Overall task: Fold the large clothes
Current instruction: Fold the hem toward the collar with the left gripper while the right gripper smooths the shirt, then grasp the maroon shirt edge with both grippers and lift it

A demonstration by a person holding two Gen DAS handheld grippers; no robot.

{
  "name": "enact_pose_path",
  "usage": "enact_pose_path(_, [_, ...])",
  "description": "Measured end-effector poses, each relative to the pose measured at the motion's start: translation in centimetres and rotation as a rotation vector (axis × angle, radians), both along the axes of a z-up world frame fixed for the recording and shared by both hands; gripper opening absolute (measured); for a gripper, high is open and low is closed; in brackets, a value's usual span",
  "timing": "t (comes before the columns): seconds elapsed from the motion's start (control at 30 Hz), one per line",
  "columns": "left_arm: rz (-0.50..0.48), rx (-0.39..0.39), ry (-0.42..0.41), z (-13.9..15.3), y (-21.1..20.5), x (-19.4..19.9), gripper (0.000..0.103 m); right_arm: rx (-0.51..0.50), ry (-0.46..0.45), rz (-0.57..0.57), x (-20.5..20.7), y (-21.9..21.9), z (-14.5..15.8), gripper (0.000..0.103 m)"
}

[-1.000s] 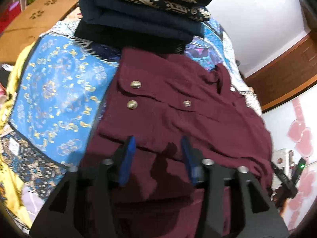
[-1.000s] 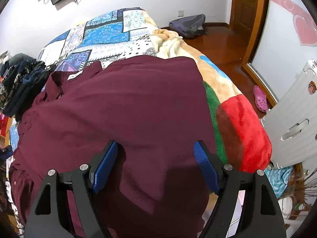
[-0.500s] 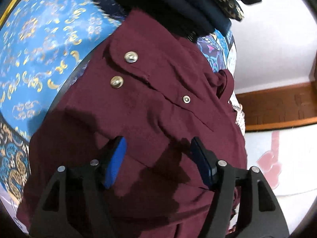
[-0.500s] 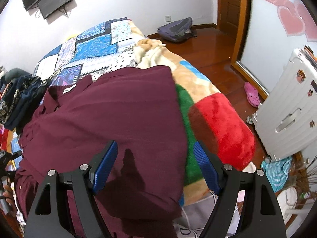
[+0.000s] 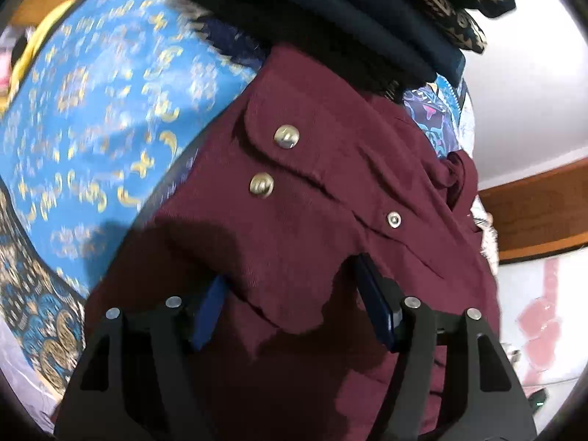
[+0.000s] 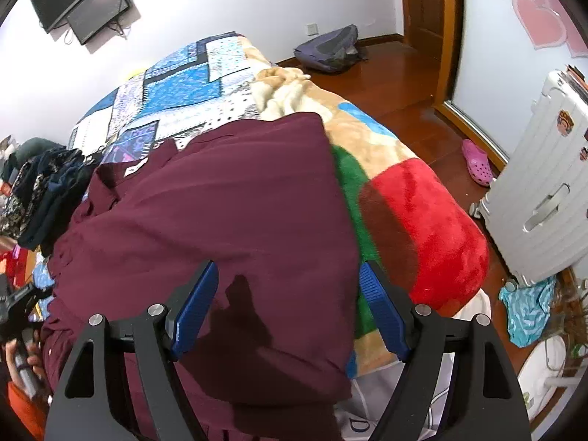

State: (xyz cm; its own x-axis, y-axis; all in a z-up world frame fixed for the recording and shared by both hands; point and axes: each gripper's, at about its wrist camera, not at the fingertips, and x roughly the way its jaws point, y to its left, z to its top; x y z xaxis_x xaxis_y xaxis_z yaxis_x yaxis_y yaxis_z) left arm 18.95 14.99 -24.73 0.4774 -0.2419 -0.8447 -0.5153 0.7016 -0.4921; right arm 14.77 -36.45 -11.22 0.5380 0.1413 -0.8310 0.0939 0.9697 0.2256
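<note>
While both tools hang low over the bed, the maroon garment (image 6: 220,220) lies spread across it, partly folded, covering the near half of the mattress.

Left wrist view: left tool (image 5: 290,301) tilted down toward the garment's buttoned end. Jaws wide apart, blue pads (image 5: 207,312) either side of a raised cloth fold; the fold sits between them, not pinched. Contact of pad with fabric: cannot tell, frame blurred. Three metal snaps (image 5: 286,136) show on a flap ahead of the tool. Left of the garment, blue patterned bedspread (image 5: 92,117). Beyond it, a stack of dark folded clothes (image 5: 349,25) rests against the garment's far edge.

Right wrist view: at far left edge a hand (image 6: 22,352) holds the other handle. Right tool (image 6: 290,305) points along the garment's smooth back panel, jaws spread fully, nothing between them but flat cloth beneath. White neck label (image 6: 134,167) visible at the far left collar. Right of the garment, a red and green fleece blanket (image 6: 422,220) hangs over the bed edge. Further right, on the wooden floor: pink shoe (image 6: 477,163), white suitcase (image 6: 544,183), grey backpack (image 6: 327,49) by the wall.
</note>
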Motion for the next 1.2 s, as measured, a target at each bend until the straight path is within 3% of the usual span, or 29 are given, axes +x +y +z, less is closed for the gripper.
enact_pose_path(0.07, [-0.013,0.069,-0.009,1.1,-0.1,0.6,0.044,-0.014,-0.009,0.01,0.1,0.0,0.4,0.076])
enact_pose_path(0.1, [-0.023,0.104,-0.018,1.7,-0.1,0.7,0.024,-0.023,-0.015,0.013,0.2,0.0,0.6,0.076])
enact_pose_path(0.13, [-0.036,0.129,-0.037,2.5,0.0,0.9,0.011,-0.028,-0.022,0.014,0.3,-0.1,0.9,0.076])
enact_pose_path(0.3, [-0.068,0.178,-0.256,9.2,1.4,-0.6,0.01,-0.041,-0.067,-0.021,1.0,-1.6,2.9,0.076])
enact_pose_path(0.4, [-0.091,0.206,-0.334,11.9,1.5,-1.3,0.01,-0.047,-0.075,-0.042,1.3,-2.1,3.2,0.076])
enact_pose_path(0.5, [-0.107,0.26,-0.325,12.0,1.2,-2.0,0.01,-0.042,-0.055,-0.049,1.6,-2.0,2.4,0.076])
enact_pose_path(0.6, [-0.141,0.311,-0.235,9.3,0.5,-2.7,0.011,-0.017,-0.012,-0.032,1.7,-1.5,1.0,0.076])
enact_pose_path(0.7, [-0.207,0.294,-0.085,4.6,0.3,-2.5,0.013,-0.015,0.033,-0.009,1.8,-0.9,-0.5,0.076])
enact_pose_path(0.8, [-0.255,0.25,0.016,0.8,0.3,-2.8,0.034,-0.019,0.072,0.008,1.7,-0.5,-1.6,0.076])
enact_pose_path(0.83, [-0.264,0.242,0.03,0.1,0.4,-2.9,0.044,-0.016,0.078,0.01,1.7,-0.5,-1.9,0.076])
enact_pose_path(0.87, [-0.264,0.247,0.03,0.0,0.5,-3.1,0.047,-0.014,0.08,0.009,1.6,-0.5,-2.0,0.076])
enact_pose_path(0.93, [-0.264,0.25,0.028,0.2,1.0,-3.2,0.053,-0.006,0.089,0.017,1.8,-0.7,-1.9,0.076])
enact_pose_path(1.1, [-0.292,0.242,-0.008,2.7,2.7,-2.8,0.054,-0.037,0.065,0.039,3.2,-0.9,-0.1,0.076])
enact_pose_path(1.2, [-0.274,0.237,-0.069,4.6,4.2,-2.1,0.063,-0.049,0.039,0.047,4.3,-0.9,0.9,0.076])
